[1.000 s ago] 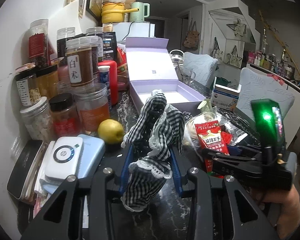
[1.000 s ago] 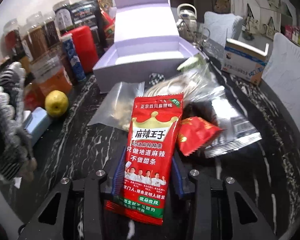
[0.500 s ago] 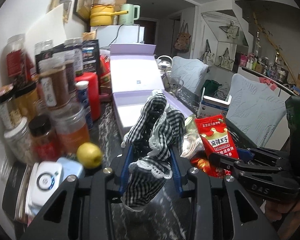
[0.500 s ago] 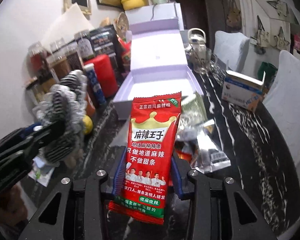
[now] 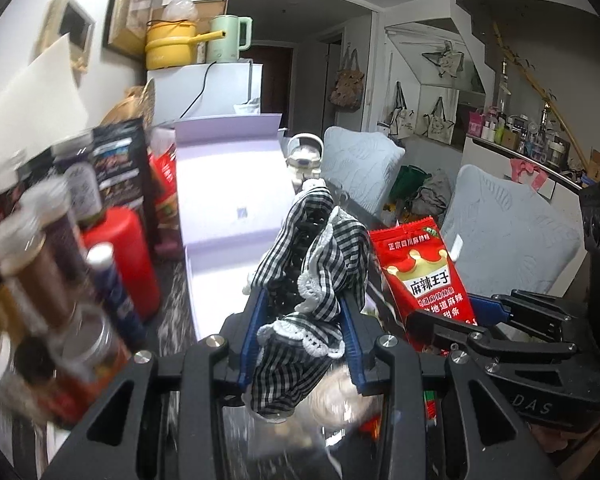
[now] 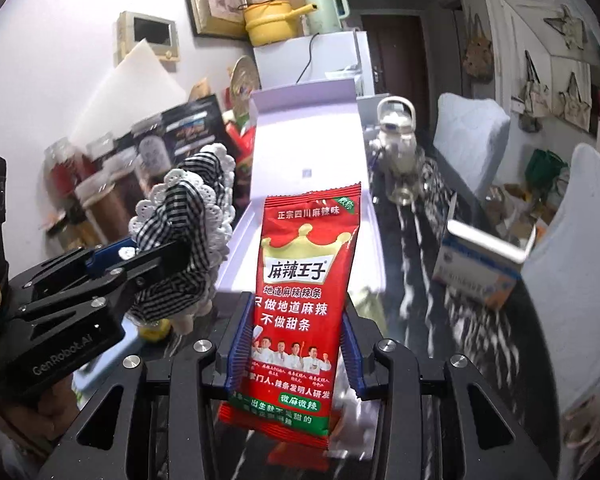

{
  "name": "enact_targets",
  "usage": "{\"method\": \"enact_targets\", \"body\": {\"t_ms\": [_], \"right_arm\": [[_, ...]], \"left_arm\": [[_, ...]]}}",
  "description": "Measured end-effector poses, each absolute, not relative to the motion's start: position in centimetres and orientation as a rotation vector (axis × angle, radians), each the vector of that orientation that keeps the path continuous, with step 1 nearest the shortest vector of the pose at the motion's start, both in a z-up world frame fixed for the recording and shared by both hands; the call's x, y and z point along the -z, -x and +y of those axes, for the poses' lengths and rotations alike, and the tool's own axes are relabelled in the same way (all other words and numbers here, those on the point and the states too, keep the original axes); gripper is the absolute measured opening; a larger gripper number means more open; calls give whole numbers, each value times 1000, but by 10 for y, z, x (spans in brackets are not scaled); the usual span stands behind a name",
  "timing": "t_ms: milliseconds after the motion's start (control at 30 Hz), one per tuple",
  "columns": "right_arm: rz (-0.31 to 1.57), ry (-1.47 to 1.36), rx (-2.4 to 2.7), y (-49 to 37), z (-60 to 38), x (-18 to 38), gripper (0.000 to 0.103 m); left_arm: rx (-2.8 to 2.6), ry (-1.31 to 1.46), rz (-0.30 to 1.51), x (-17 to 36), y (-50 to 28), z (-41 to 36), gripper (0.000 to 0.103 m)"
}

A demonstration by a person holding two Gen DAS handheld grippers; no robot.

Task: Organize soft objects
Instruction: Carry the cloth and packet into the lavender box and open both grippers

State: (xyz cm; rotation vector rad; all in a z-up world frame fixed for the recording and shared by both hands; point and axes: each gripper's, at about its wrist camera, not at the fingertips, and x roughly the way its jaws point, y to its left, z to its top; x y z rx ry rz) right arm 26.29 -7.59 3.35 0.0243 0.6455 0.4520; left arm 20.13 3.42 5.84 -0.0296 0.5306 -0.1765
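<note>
Left gripper [image 5: 304, 344]: blue pads clamped on a black-and-white gingham cloth [image 5: 312, 264] with white lace trim; the cloth bunches up above the jaws and a fold hangs below them, clear of the table.
Right gripper [image 6: 294, 344]: pads pressed on both sides of a red snack packet [image 6: 300, 292], held upright, its sealed bottom edge hanging below the jaws.
Side by side: from the left wrist view the packet [image 5: 424, 276] and the right gripper [image 5: 480, 320] sit just to the right of the cloth; from the right wrist view the cloth [image 6: 184, 232] and left gripper [image 6: 112, 268] sit just to the left, near but apart.
Lilac box [image 6: 308, 152]: open, straight ahead of both grippers, lid standing up at the back, the tray's pale floor bare where it shows.
Left edge: jars [image 5: 32, 264], a red canister [image 5: 124, 256] and a dark carton [image 5: 118, 160] crowd against the wall, close to the box's left wall.
Right edge: dark marbled table [image 6: 428, 264] with a strip of bare top beside the box, a glass teapot [image 6: 396, 140] at the far end and a small cardboard box [image 6: 480, 264] near the rim.
Beyond the rim: two pale quilted chair backs [image 5: 512, 232].
Below the grippers: blurred wrappers; cannot tell which.
</note>
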Motion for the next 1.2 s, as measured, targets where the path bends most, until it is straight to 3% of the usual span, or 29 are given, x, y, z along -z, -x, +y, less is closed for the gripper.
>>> {"method": "enact_targets", "body": {"t_ms": [467, 533, 600, 700, 1200], "right_arm": [[576, -19, -484, -357, -69, -70, 37], [569, -14, -488, -370, -66, -73, 28], [557, -12, -504, -384, -62, -75, 27], [586, 8, -504, -411, -49, -65, 17], [691, -3, -477, -452, -47, -27, 17]], "left_arm": [[154, 33, 484, -81, -300, 42, 36], [139, 28, 478, -81, -311, 43, 36], [121, 26, 473, -80, -323, 46, 36], [94, 38, 491, -72, -342, 52, 36], [50, 15, 652, -28, -382, 54, 36]]}}
